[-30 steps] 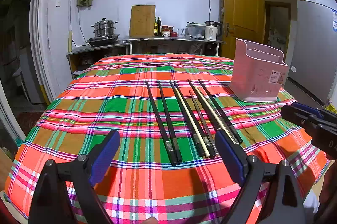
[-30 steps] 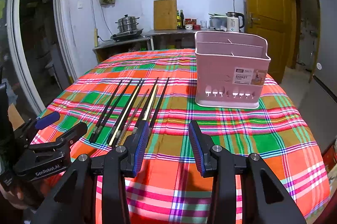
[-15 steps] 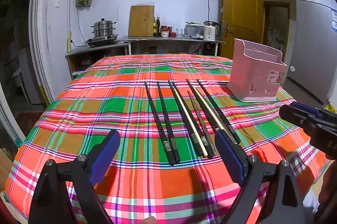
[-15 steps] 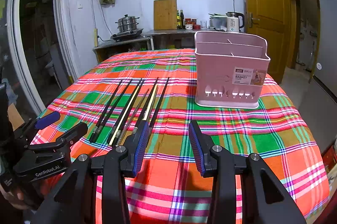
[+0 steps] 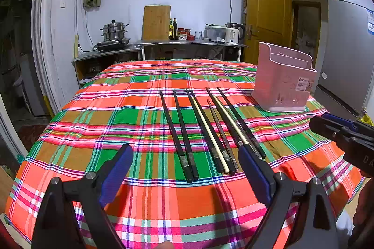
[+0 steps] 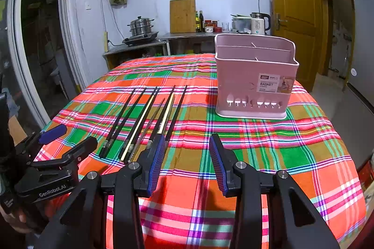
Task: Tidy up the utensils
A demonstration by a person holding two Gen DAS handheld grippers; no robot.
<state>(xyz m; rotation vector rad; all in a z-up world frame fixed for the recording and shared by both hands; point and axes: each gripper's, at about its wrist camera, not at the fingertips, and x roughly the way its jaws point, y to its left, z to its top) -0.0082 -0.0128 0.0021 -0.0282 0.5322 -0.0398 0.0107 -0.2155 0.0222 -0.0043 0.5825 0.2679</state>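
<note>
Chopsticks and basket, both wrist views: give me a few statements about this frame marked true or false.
1. The chopsticks lie flat on the plaid tablecloth. True.
2. The pink basket already holds chopsticks. False: none show inside it.
3. The left tool is shut on a chopstick. False: its jaws stand wide apart, empty.
4. The right tool is open and holds nothing. True.
5. The basket stands upright. True.
</note>
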